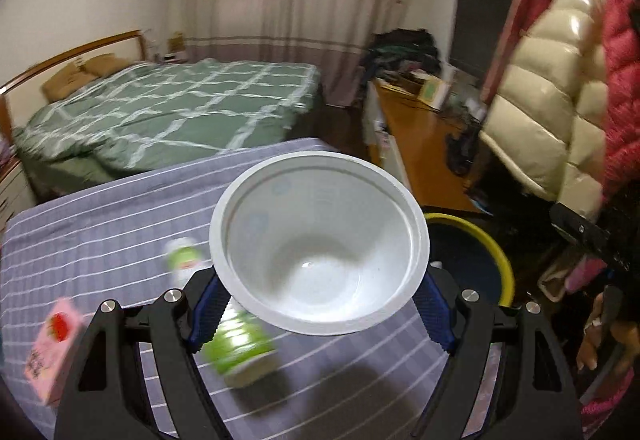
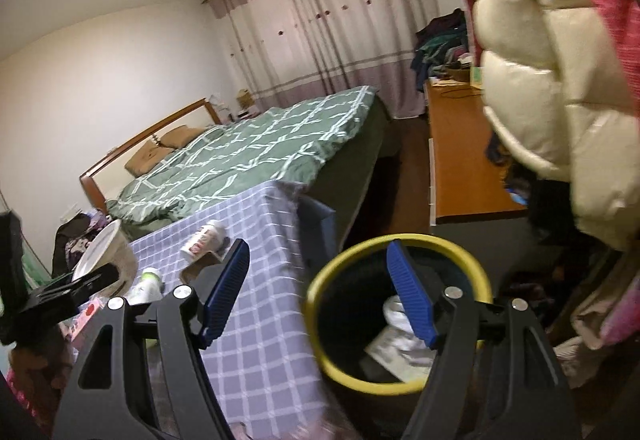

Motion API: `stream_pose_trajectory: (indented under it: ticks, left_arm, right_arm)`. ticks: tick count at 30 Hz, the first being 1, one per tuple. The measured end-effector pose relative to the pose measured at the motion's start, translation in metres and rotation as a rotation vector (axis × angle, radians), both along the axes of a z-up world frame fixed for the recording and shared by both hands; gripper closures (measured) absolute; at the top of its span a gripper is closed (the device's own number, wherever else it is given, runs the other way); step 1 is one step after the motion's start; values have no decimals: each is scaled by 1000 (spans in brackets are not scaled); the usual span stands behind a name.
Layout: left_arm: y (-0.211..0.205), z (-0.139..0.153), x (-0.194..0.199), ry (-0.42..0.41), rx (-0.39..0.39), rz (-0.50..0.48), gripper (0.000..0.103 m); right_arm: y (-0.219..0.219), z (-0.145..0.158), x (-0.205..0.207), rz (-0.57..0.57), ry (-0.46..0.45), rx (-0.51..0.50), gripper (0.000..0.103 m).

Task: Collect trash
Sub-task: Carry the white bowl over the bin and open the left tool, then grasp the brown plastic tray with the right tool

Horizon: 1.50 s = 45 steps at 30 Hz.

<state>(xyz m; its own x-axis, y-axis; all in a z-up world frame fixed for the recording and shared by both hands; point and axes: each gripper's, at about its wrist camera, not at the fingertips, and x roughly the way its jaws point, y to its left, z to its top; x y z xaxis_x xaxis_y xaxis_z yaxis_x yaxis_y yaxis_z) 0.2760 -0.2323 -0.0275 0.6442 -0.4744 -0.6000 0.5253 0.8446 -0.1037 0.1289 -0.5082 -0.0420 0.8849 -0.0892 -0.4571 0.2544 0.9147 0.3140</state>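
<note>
While your left gripper [image 1: 320, 304] is pinching the white bowl [image 1: 320, 252] by its sides, you are carrying it above the right edge of the checked table [image 1: 100, 224], near the yellow-rimmed bin [image 2: 400, 320]. Your right gripper [image 2: 316, 292] is hanging with fingers spread and nothing between them, over the bin's rim. A green bottle [image 1: 240, 348] is lying on the table under the bowl; a pink carton [image 1: 52, 348] is sitting near the left edge.

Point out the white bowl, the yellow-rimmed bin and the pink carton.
white bowl [image 1: 320, 252]: left wrist view, inner wall.
yellow-rimmed bin [image 2: 320, 304]: right wrist view, left of the rim.
pink carton [image 1: 50, 352]: left wrist view, front face.
</note>
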Motion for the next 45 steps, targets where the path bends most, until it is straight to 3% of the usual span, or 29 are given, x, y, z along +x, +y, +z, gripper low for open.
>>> stream_pose_trajectory:
  ticks: [7,13,18,21,26,30,36,45]
  left_arm:
    - [-103,-15,-5,49,37,-149,23]
    - [-181,-44,4,110,77,-234,23]
    - [-218,-60,14,111,102,-251,21]
    - [-221,-61,19,124,87,-227,15]
    - [-179,-43,15,90,45,-189,10]
    - [-120,-25,9,79,-20,-135,8]
    - [-3,-3,-7,-17,-83,50,5]
    - [153,-12,-30,-201,-19,381,5]
  right_arm:
    - [-37,-6,-44,-124,10,-29,35]
    - [-62,-12,-61,-179,17,-10,35]
    - [-67,-14,-64,-186,19,0,35]
    - [-62,-13,-59,-176,23,-1,34]
    - [-53,-14,-48,-147,34,6,34]
    - [-39,-15,-36,-104,48,7,34]
    - [-10,-15,-11,-27,66,3,34]
    - [55,-19,57,167,126,13,34]
